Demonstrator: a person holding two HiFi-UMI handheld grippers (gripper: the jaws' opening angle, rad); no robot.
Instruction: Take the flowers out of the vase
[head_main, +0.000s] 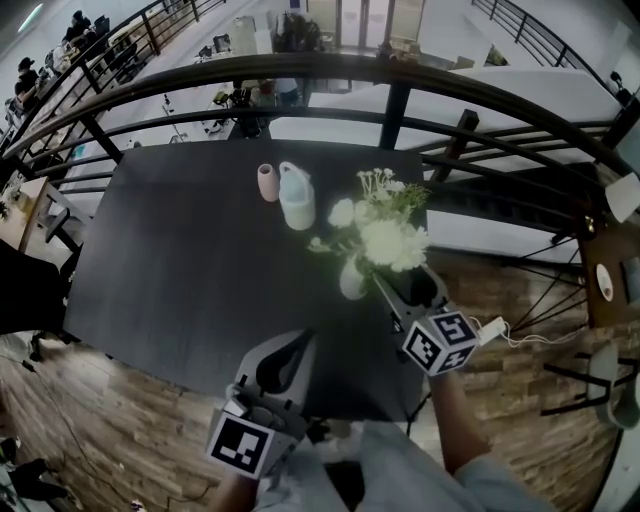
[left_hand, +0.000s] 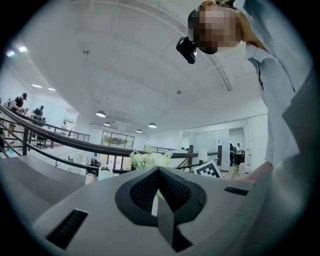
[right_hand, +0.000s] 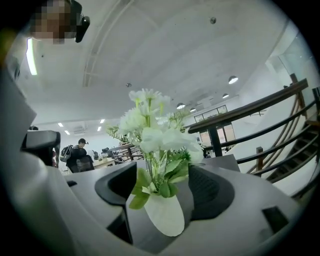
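A bunch of white flowers (head_main: 385, 238) with green leaves stands in a small white vase (head_main: 351, 280) at the right of the dark table (head_main: 180, 260). My right gripper (head_main: 405, 277) is open, one jaw on each side of the vase and stems. In the right gripper view the vase (right_hand: 165, 216) and flowers (right_hand: 152, 127) stand between the pads (right_hand: 212, 187) with gaps on both sides. My left gripper (head_main: 300, 345) is shut and empty near the table's front edge. In its own view the left gripper (left_hand: 158, 169) points level towards the flowers (left_hand: 146, 159).
A pink cup (head_main: 267, 182) and a pale jug (head_main: 296, 198) stand side by side behind and to the left of the vase. A dark curved railing (head_main: 400, 80) runs along the table's far side. The table's right edge lies close to the vase, with wood floor (head_main: 520, 300) beyond.
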